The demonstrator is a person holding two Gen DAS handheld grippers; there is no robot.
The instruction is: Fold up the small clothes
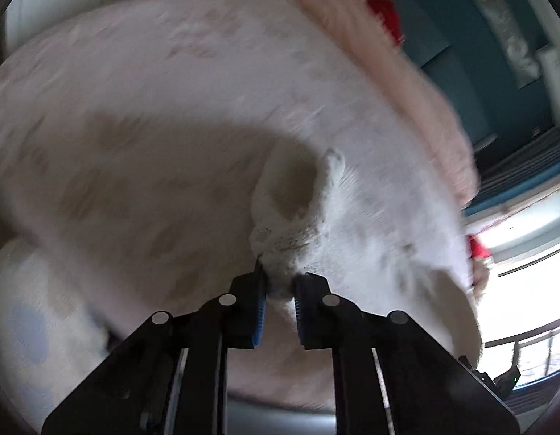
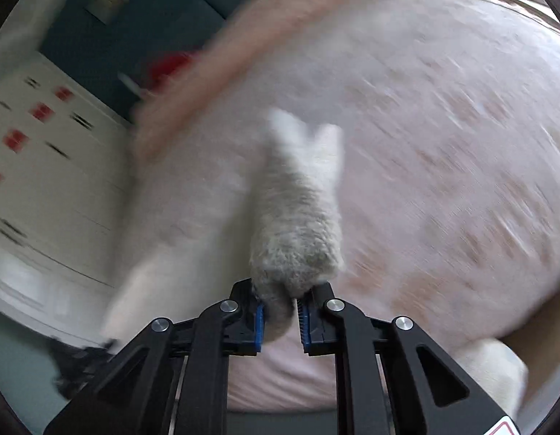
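A small white fuzzy garment [image 1: 352, 224] hangs above a bed covered by a pale pink patterned sheet [image 1: 153, 108]. My left gripper [image 1: 280, 290] is shut on one edge of the garment, next to an opening in it [image 1: 294, 185]. My right gripper [image 2: 281, 302] is shut on another part of the same garment [image 2: 298, 217], which hangs down away from the fingers with two blurred ends [image 2: 305, 134]. Both views are blurred by motion.
A pink fluffy blanket [image 1: 399, 72] lies along the bed's far edge, also in the right wrist view [image 2: 222, 65]. A dark teal wall [image 1: 443, 36] and a white cabinet [image 2: 44, 181] stand beyond it. A bright window [image 1: 526, 272] is at the right. A white pillow [image 1: 29, 326] lies at lower left.
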